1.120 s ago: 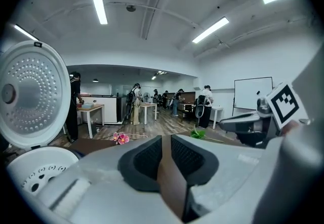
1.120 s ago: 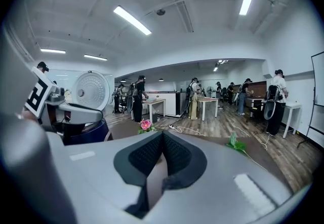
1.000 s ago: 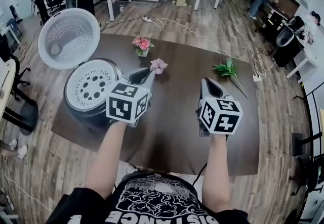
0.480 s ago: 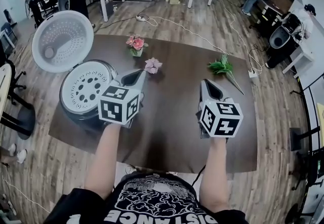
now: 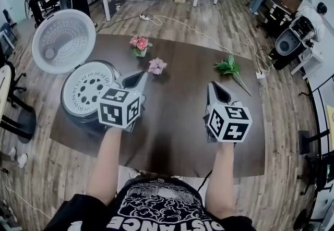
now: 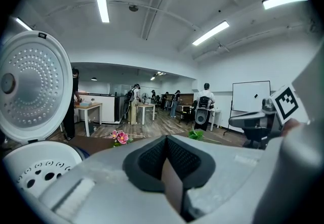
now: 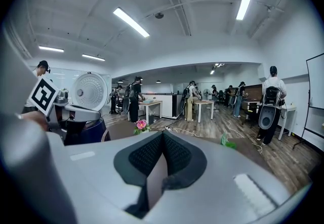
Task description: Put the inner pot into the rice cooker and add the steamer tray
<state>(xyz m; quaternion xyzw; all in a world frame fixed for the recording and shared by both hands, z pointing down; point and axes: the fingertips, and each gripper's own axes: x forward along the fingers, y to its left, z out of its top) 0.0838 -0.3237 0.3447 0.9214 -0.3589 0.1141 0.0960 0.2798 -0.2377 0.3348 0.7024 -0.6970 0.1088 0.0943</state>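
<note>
both tongs hovering shut and empty beside the rice cooker

head view: the steamer tray (image 5: 88, 88) is sitting in the mouth of the rice cooker (image 5: 78, 120) at the worktop's (image 5: 177, 136) left edge, with its lid (image 5: 63, 41) standing open; the left tongs (image 5: 138, 75) are hanging just right of the cooker, and the right tongs (image 5: 213, 87) are well apart from it over bare worktop. left gripper view: the jaws are pressing together on nothing, with tray and lid showing at the left. right gripper view: these jaws are also meeting with nothing between them.
</note>
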